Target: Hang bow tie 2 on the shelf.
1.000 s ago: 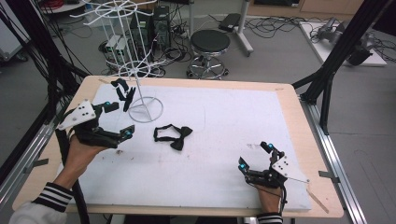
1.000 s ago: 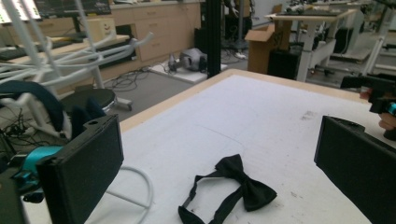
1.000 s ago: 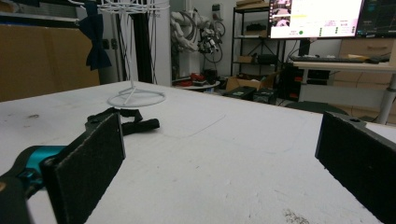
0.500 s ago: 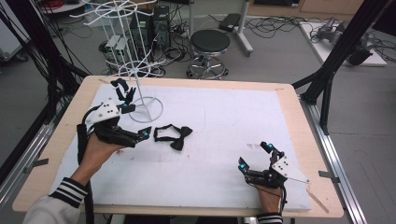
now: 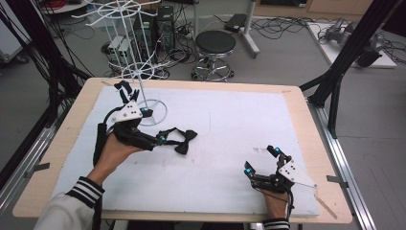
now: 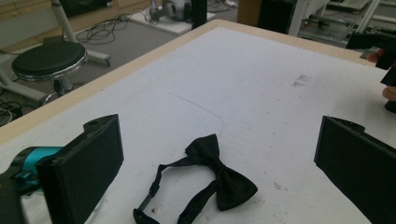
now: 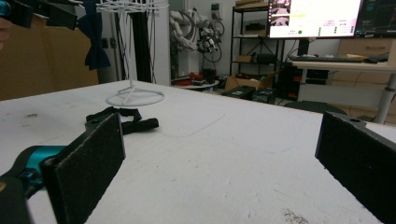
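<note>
Bow tie [image 6: 205, 175], black and soft-looking with a pinched knot and a thin strap looping off to one side, lies flat on the white table cover [image 5: 230, 124] between the wide-spread jaws of the left gripper [image 5: 158, 140], untouched by either of their flat, matte black pads. In the high view that gripper sits low over the strap end of the tie, just in front of the round wire base of the white display stand [image 5: 143, 103], a thin metal pole with spoked wire rings on which another dark bow tie [image 7: 95, 39] hangs. The right gripper [image 5: 261, 160] rests well apart at the near right of the wooden-edged table [image 5: 306, 120], its coarse, foam-like pads also standing wide apart with nothing between them.
</note>
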The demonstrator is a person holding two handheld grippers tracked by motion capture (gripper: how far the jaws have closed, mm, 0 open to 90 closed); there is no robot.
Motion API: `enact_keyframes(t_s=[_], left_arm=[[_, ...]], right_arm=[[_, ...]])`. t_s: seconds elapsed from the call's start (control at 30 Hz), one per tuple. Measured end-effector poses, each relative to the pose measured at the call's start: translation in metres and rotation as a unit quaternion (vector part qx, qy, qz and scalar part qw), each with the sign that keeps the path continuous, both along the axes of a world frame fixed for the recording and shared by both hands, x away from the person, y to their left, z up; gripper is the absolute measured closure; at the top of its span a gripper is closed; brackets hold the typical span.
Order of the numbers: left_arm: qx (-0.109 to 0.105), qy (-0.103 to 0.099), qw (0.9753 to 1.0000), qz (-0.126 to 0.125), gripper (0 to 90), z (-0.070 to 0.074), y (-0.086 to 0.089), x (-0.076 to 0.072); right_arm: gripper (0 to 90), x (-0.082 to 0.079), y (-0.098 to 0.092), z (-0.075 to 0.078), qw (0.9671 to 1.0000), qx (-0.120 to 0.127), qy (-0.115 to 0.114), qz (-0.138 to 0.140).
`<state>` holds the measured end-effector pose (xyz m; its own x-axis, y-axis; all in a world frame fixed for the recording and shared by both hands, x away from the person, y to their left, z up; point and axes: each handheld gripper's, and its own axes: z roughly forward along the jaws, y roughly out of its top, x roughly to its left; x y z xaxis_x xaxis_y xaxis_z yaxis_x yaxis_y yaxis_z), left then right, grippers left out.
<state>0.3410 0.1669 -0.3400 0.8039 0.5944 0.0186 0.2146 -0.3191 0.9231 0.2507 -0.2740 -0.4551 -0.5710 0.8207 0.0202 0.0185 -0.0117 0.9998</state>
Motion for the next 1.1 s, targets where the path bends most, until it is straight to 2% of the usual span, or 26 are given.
enact_keyframes(t_s=[0.23,0.33,0.6,0.83,1.1], left_arm=[[0.009,0.012,0.9999,-0.001,1.7,-0.001,-0.014,0.007],[0.028,0.023,0.9994,-0.002,1.7,-0.005,-0.021,0.011],[0.046,0.042,0.9981,0.003,1.7,-0.011,-0.036,0.019],[0.07,0.059,0.9958,0.002,1.7,-0.013,-0.052,0.028],[0.092,0.08,0.9926,-0.002,1.8,-0.023,-0.067,0.037]], right_arm=[[0.7,0.0,0.0,0.0,1.0,-0.004,-0.006,-0.001],[0.7,0.0,0.0,0.0,1.0,-0.002,-0.004,-0.001],[0.7,0.0,0.0,0.0,1.0,-0.004,-0.004,-0.002],[0.7,0.0,0.0,0.0,1.0,-0.003,-0.004,-0.001],[0.7,0.0,0.0,0.0,1.0,-0.001,-0.003,-0.001]])
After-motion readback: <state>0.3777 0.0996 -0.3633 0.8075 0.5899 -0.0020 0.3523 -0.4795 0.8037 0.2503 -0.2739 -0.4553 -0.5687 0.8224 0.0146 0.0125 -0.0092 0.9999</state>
